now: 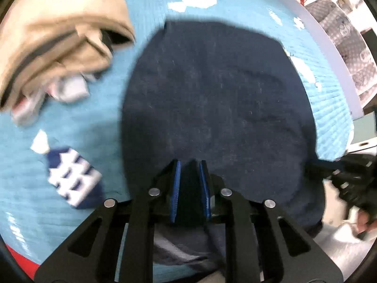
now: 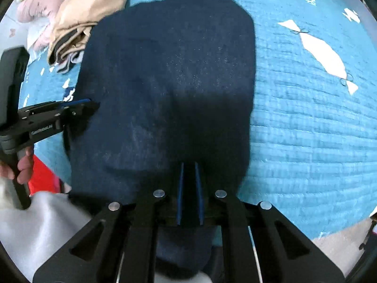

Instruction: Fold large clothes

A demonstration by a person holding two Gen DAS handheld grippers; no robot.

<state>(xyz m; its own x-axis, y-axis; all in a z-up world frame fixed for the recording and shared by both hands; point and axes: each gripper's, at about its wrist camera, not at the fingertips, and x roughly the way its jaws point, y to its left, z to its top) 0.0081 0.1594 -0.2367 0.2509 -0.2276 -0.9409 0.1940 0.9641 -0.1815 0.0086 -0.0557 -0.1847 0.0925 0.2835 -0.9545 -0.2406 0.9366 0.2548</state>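
Jaws first, from the left wrist view: my left gripper [image 1: 190, 165] is pinched on the near edge of the navy sweater [image 1: 212, 99], a fold of dark cloth standing between the blue pads. The sweater lies spread over the blue quilt [image 1: 99, 118] on the bed, its far edge fairly square, its near hem bunched under my fingers. A heap of beige clothes [image 1: 59, 30] sits close to its far left corner. The picture is smeared, so I judge my hand is moving; a quick pull could slide the thin fold out of the pads, or drag the whole sweater askew instead of folding it.

From the right wrist view, my right gripper [image 2: 189, 165] is nearly shut, also nipping the near hem, with only a sliver of cloth between the narrow pads. That bite looks small, and I think it is the likelier one to slip. My left gripper [image 2: 82, 105] shows at the sweater's left edge, held by a hand [image 2: 22, 165]. If one side lifts ahead of the other, the fold line will run crooked, and the beige clothes [image 2: 82, 14], touching the far left corner, could catch on the cloth.
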